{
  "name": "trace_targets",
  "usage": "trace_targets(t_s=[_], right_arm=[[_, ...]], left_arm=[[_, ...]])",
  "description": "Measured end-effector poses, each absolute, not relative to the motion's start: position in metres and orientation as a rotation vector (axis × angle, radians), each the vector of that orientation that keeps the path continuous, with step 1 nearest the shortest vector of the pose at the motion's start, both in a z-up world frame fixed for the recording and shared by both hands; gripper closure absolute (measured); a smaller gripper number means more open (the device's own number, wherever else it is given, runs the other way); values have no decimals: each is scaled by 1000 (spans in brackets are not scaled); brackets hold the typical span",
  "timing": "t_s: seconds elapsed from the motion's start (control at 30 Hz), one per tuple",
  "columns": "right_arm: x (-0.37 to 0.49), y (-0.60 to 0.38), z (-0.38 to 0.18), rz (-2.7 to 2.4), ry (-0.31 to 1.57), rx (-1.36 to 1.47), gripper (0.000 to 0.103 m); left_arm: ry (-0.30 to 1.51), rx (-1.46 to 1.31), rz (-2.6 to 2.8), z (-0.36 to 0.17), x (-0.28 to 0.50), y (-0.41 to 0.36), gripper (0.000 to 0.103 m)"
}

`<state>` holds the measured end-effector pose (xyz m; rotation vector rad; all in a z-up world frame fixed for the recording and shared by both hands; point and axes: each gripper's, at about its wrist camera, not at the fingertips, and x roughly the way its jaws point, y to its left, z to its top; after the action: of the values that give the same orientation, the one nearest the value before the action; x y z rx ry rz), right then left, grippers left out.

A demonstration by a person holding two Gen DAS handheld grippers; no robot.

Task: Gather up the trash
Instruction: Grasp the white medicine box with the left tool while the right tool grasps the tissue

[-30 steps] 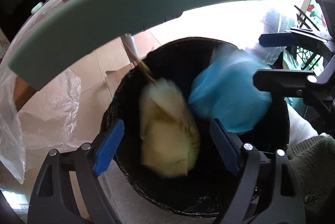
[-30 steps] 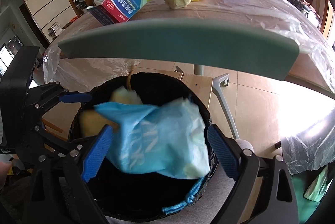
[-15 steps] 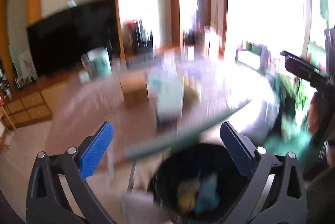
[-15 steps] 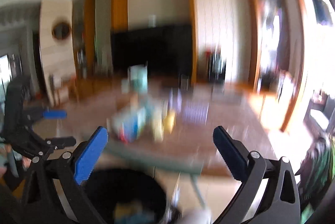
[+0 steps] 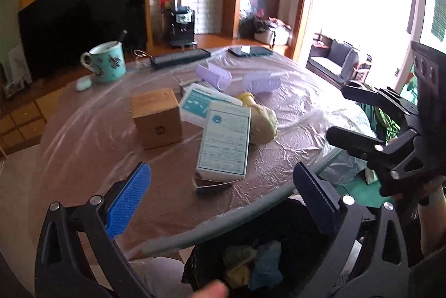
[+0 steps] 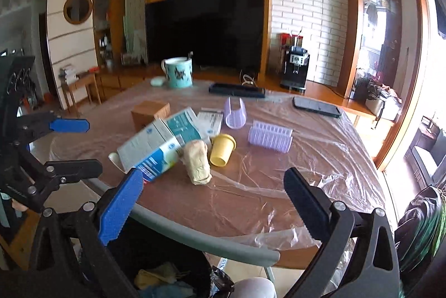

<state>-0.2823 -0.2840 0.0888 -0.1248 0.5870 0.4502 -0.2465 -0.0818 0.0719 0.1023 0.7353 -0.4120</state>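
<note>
Left wrist view: left gripper (image 5: 220, 203) spread wide, nothing between its blue pads, held above the near edge of the worktop (image 5: 83, 147). Worktop is round and brown, under clear plastic sheeting. Below the edge, a bin with a black liner (image 5: 278, 250) holds a yellowish wad (image 5: 237, 267) and a blue bag (image 5: 264, 267), lying side by side. Right gripper (image 5: 359, 119) shows at the right of this view, fingers apart, empty.

On the worktop: white-and-teal carton (image 5: 224, 144) lying flat, its near end over a dark-edged item I cannot identify. A crumpled tan paper wad (image 5: 263, 123) touches the carton's right side. Brown cardboard box (image 5: 156, 118) sits just left of the carton. A second teal-printed box (image 5: 200, 103) lies behind it. Farther back stand two pale purple ribbed plastic pieces (image 5: 237, 77), a teal mug (image 5: 107, 62), and a dark flat bar (image 5: 179, 58).

Right wrist view: right gripper (image 6: 211, 200) wide open, empty, over the near rim. Yellow cup (image 6: 221, 149) lies on its side just right of the tan wad (image 6: 198, 161). Left gripper (image 6: 72, 147) at the left margin, jaws apart. Bin contents partly visible at the bottom (image 6: 156, 278). A dark phone-like slab (image 6: 316, 107) lies at the far right of the worktop.
</note>
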Motion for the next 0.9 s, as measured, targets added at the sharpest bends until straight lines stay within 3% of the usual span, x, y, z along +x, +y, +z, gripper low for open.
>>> trace_targets(t_s=[0.23,0.57,0.83,0.9], right_arm=[[-242,-270,63,488,702,-135,15],[-205,-238,45,550,825,-139,23],[-192,-221,37,576,867,-140,32],[-191,-219,38,579,870,-133,40]], left_arm=[[822,123,-448,47,-220,-93,2],[892,105,-469,32,-190,-83,35],[911,65,-501,34,-182,-74,37],[920,67,-501,33,-179,-74,37]])
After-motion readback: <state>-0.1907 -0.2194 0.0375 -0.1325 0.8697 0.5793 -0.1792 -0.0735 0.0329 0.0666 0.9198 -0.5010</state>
